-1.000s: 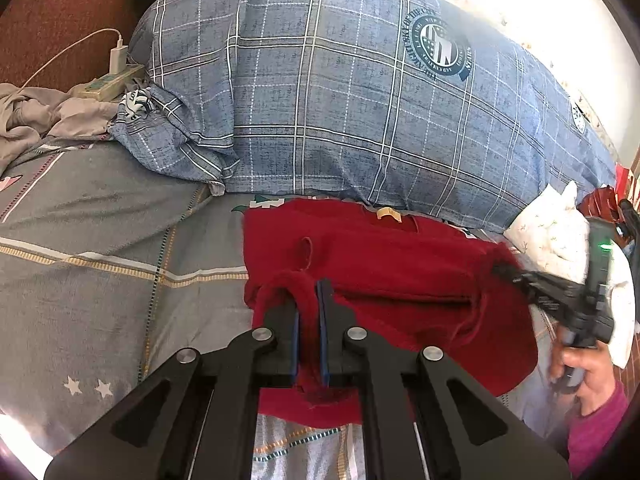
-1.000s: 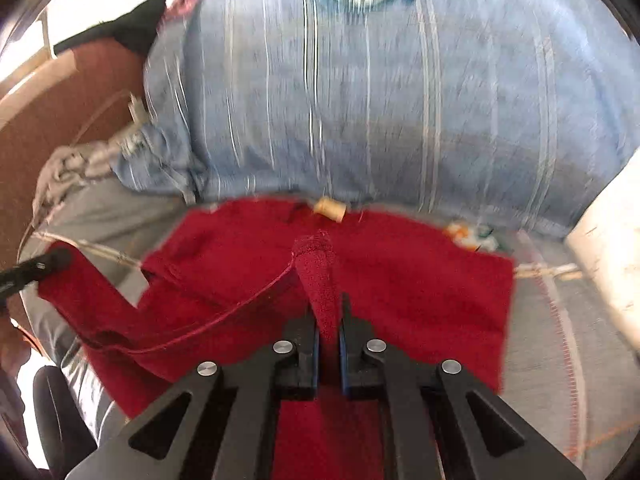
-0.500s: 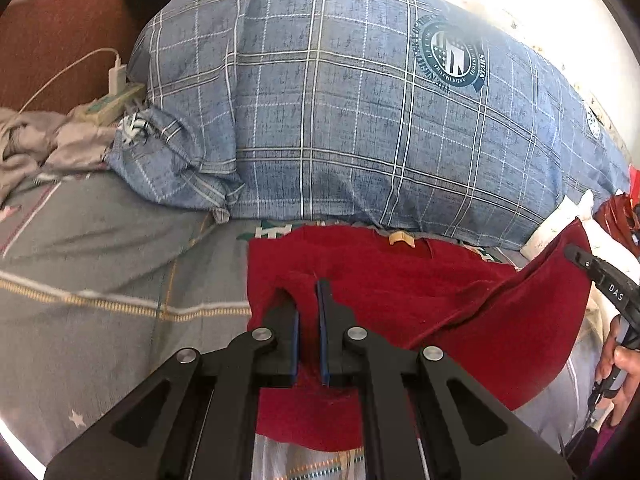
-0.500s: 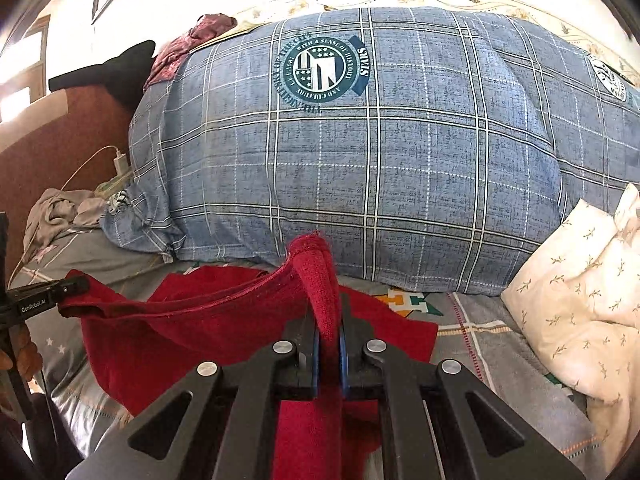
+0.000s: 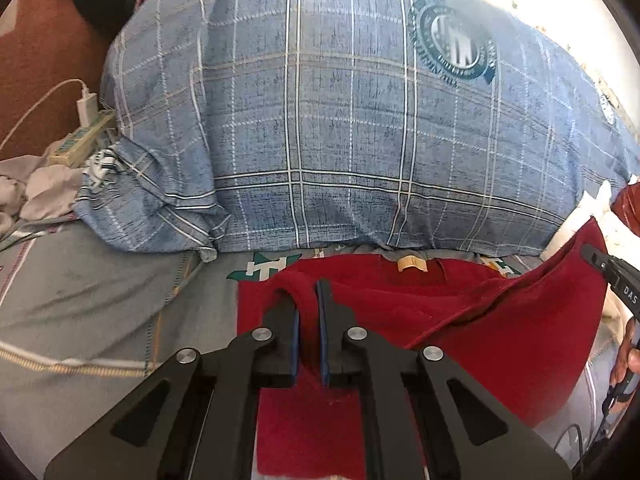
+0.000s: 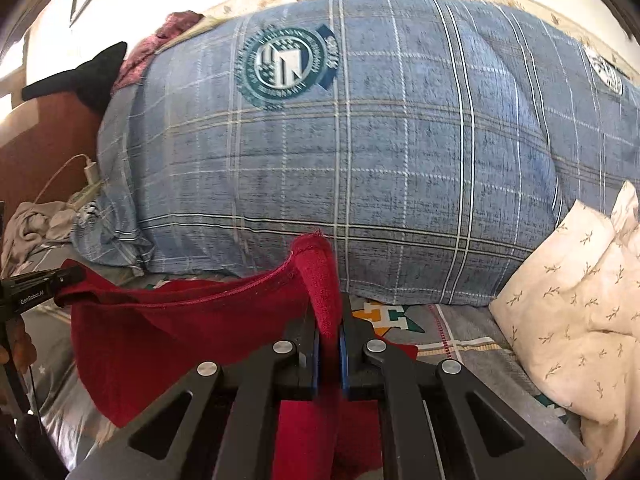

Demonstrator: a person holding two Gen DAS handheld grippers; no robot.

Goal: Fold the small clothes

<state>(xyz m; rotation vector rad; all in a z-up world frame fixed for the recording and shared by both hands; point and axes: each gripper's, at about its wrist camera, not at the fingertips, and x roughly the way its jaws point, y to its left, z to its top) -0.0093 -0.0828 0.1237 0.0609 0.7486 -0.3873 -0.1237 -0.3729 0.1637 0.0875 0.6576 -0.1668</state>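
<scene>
The red garment [image 6: 168,332] is being lifted higher than before, pinched by both the left gripper [image 5: 307,300] and the right gripper [image 6: 328,320], for folding.

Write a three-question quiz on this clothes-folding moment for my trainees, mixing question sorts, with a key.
1. True or false: the right gripper is shut on the red garment.
2. What lies directly behind the garment? A) blue plaid pillow B) wooden chair C) laundry basket
3. Fill in: in the left wrist view, the left gripper pinches the garment's ____ edge.

Key: 1 true; 2 A; 3 left.
</scene>
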